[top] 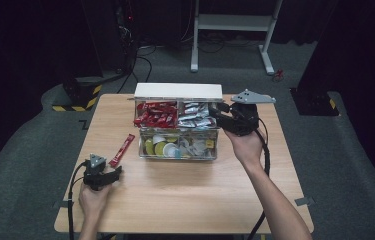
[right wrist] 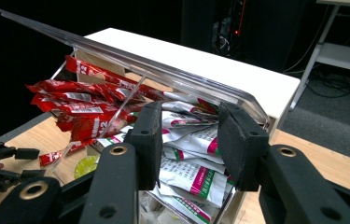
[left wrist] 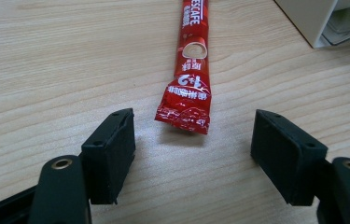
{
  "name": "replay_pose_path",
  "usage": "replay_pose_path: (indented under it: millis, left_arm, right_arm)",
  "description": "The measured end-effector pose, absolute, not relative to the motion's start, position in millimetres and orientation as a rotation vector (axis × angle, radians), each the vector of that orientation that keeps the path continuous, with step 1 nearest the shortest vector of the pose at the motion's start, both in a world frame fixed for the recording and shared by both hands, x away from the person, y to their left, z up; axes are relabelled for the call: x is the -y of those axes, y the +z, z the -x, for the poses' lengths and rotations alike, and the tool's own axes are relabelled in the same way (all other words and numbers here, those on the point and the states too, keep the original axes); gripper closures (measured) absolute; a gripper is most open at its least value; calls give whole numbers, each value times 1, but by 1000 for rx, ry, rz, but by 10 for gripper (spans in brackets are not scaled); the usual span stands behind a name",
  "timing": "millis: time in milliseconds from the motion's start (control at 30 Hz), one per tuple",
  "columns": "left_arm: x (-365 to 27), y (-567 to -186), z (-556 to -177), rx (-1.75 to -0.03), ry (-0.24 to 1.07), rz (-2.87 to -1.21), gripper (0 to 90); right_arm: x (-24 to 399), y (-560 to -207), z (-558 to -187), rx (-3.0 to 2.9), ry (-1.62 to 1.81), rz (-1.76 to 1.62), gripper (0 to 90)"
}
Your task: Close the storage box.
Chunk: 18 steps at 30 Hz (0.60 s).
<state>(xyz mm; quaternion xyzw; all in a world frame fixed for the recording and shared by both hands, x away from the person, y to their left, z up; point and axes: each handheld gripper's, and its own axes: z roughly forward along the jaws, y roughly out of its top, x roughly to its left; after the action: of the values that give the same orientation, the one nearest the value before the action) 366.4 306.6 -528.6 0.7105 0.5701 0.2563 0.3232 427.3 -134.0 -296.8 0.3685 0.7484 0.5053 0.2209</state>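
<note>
A single red coffee stick sachet point(top: 121, 150) lies flat on the wooden table point(top: 185, 195), left of the clear box point(top: 177, 157). My left gripper point(top: 116, 173) rests low just behind its near end. In the left gripper view the sachet point(left wrist: 191, 79) ends a little ahead of the left gripper point(left wrist: 193, 140), whose jaws stand wide apart and touch nothing. My right gripper point(top: 214, 111) hovers at the box's back right compartment. In the right gripper view the right gripper point(right wrist: 189, 135) has a gap between its pads, with white sachets point(right wrist: 186, 172) behind it and nothing pinched.
The box holds red stick sachets point(top: 156, 115) at the back left, silver-white sachets point(top: 195, 116) at the back right, and round pods point(top: 167, 147) in front. Its clear lid point(right wrist: 130, 60) stands raised over the compartments. A white desk frame point(top: 235, 30) stands beyond the table.
</note>
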Motion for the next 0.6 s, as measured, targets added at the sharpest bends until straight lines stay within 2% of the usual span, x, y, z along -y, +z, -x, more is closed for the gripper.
replay_pose_path:
  millis: [600]
  left_arm:
    - [-308, -528, -366, -1494, 664, -1865, 306]
  right_arm:
    - [144, -305, -417, -2090, 1372, -1032, 596]
